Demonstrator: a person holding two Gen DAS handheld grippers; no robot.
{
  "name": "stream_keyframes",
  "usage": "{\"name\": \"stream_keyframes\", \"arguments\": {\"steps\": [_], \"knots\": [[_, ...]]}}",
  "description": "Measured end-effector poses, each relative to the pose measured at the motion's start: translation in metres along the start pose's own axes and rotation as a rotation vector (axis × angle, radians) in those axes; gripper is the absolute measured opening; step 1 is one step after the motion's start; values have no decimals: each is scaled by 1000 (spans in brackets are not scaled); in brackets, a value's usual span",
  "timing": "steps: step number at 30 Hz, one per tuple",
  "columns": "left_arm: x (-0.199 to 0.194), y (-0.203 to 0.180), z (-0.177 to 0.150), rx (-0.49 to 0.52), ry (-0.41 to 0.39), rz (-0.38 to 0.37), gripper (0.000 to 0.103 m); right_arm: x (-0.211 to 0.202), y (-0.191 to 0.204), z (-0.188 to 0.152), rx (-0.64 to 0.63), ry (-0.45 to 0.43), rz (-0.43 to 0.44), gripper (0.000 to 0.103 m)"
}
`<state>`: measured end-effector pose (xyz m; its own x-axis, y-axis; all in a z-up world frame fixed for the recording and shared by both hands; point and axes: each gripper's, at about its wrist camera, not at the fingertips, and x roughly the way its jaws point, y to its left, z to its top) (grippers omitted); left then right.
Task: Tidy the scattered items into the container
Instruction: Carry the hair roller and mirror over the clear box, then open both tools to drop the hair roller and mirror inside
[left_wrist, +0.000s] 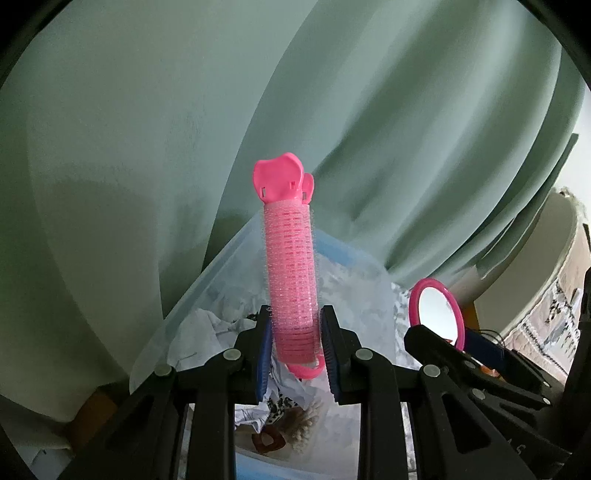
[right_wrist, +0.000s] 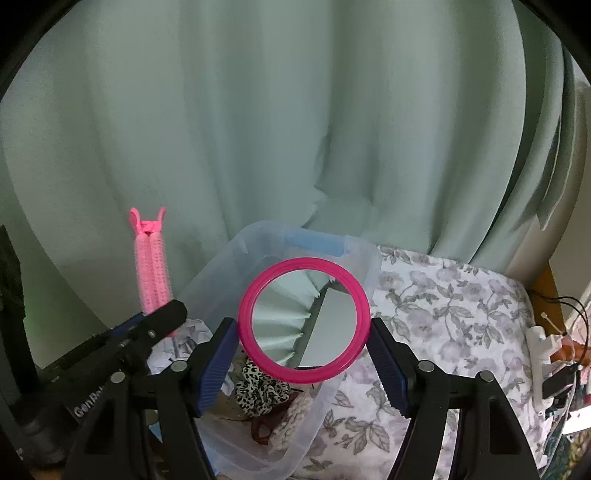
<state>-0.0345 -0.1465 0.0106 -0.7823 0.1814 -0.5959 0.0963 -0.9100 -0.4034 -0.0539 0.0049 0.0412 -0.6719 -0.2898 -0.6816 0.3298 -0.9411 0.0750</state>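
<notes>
- Left tool (left_wrist: 295, 345) grips a pink hair roller clip (left_wrist: 291, 273) near its lower end, upright above the clear plastic container (right_wrist: 354, 254).
- Right tool (right_wrist: 304, 354) clamps a round pink-rimmed mirror (right_wrist: 303, 320) by its rim, over the container's right side.
- Inside the container lie a leopard-print scrunchie (right_wrist: 260, 393) and a brown claw clip (right_wrist: 262, 430).
- Floral bedsheet (right_wrist: 443, 314) carries the container; a pale green curtain (right_wrist: 295, 129) hangs behind.

The mirror (right_wrist: 303, 320) hides part of the bin (right_wrist: 258, 243); the brown clip (left_wrist: 266, 441) is half-hidden by gripper arms.
</notes>
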Motion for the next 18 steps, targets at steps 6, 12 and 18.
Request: {"name": "stream_keyframes", "arguments": {"steps": [6,12,18], "knots": [[9,5,6,-2,37,13,26,24,-5,-1,10,42,5,74],[21,5,10,0,67,23,26,41,-7,-1,15,73,11,74],[24,10,10,0,85,30,27,55,-9,-1,15,96,18,74]]}}
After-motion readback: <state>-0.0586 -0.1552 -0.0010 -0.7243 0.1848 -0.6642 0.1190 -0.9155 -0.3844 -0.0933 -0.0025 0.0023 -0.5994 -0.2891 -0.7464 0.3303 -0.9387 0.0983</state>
